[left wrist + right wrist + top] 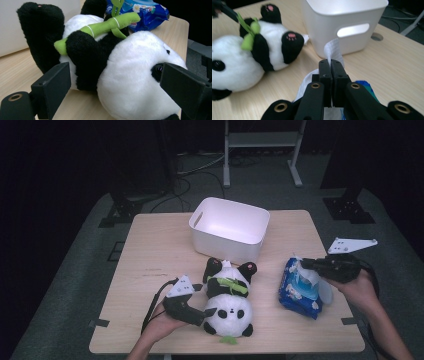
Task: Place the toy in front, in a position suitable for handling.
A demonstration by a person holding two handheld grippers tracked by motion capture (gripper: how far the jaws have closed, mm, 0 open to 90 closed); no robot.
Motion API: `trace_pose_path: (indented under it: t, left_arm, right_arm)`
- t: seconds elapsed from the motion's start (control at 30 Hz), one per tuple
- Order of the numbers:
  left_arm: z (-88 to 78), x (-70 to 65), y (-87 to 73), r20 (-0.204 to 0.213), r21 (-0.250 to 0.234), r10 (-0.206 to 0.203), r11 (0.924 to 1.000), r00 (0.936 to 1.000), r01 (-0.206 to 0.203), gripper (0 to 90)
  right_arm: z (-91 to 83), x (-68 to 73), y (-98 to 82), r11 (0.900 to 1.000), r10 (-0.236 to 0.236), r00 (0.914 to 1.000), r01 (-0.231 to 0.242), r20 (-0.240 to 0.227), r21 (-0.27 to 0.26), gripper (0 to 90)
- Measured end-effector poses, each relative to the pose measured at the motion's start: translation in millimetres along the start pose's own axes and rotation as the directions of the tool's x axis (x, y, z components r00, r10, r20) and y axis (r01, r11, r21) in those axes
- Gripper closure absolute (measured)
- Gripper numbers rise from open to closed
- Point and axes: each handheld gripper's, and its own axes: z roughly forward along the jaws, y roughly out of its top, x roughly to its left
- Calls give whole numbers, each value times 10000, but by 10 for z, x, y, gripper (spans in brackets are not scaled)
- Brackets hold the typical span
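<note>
A black-and-white panda plush with a green bamboo stalk lies on its back at the front middle of the table. My left gripper is open, its jaws standing on either side of the panda's head. To the right lies a blue wet-wipe pack. My right gripper is shut on a white wipe that comes up out of the pack. In the high view that right gripper hovers just over the pack's top.
A white plastic bin with handle slots stands at the back middle of the wooden table, just behind the panda's feet. Dark floor, cables and a metal frame lie beyond the far edge.
</note>
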Motion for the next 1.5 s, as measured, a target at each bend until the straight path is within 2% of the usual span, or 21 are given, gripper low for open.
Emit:
trace_pose_path:
  t: [0.3, 0.43, 0.57, 0.87, 1.0, 1.23, 1.33, 1.4, 1.5]
  left_arm:
    - [0, 7, 1, 10, -7, 3, 10000, 10000, -3, 86]
    - [-8, 12, 2, 29, -45, -13, 10000, 10000, 13, 86]
    - [-12, 12, -1, 47, -66, 0, 10000, 10000, 1, 86]
    - [-23, 20, -12, 48, -68, -3, 10000, 10000, 3, 86]
    - [-28, 17, -13, 55, -78, 7, 10000, 10000, -7, 86]
    - [-25, 19, -33, 81, -103, -37, 9999, 10000, 38, 86]
    - [-25, 21, -43, 96, -131, -43, 9999, 9999, 44, 86]
    - [-23, 23, -53, 107, -96, -48, 9999, 9999, 49, 86]
    - [-18, 24, -71, 126, -102, -76, 9999, 9999, 78, 86]
  right_arm:
    - [-65, 43, 215, 9986, -80, 9997, 68, -230, -533, 881]
    - [-129, 93, 368, 9951, -207, 9987, 161, -466, -973, 880]
    - [-112, 167, 482, 9952, -536, 9973, 492, -510, -842, 880]
    - [-42, 344, 676, 9912, -917, 9898, 803, -1092, -1049, 879]
    - [35, 423, 743, 9904, -1007, 9845, 854, -1438, -1090, 878]
    - [204, 596, 842, 9882, -1146, 9704, 894, -2126, -1245, 877]
    - [305, 722, 924, 9864, -1298, 9594, 992, -2505, -1314, 877]
    - [334, 755, 945, 9860, -1320, 9564, 998, -2603, -1333, 876]
    - [436, 869, 1004, 9846, -1429, 9427, 1043, -3014, -1406, 876]
